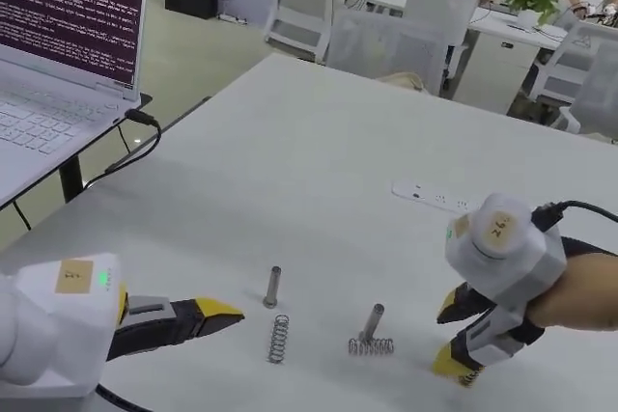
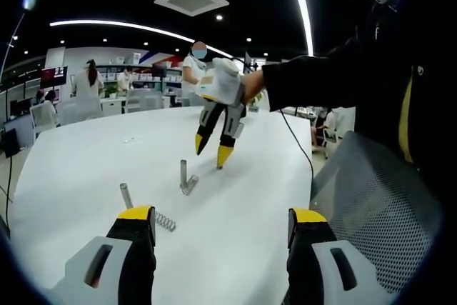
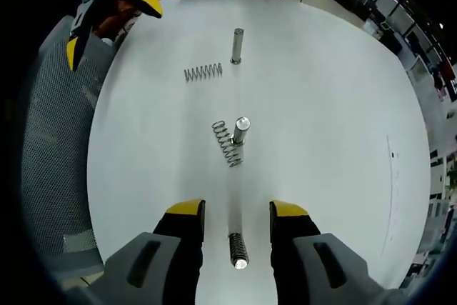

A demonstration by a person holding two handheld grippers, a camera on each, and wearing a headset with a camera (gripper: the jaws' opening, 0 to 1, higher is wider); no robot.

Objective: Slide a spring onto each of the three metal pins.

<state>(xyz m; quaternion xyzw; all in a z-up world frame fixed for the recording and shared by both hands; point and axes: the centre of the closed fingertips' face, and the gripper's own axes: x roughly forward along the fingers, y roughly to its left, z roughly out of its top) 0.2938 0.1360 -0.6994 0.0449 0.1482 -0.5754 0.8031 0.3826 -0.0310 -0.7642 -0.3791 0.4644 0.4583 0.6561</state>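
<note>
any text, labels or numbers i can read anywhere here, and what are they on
No text here can be read for sure.
laptop screen: rows of pale text on dark purple, too small to read.
square yellow sticker on the left gripper: a dark mark, too blurred to read.
round yellow sticker on the right gripper: two dark characters, too blurred to read.
white strip: small marks, unreadable.

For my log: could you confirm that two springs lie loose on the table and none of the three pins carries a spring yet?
Not quite: one pin, between the right gripper's jaws, already carries a spring in the right gripper view. Two springs do lie loose.
</note>
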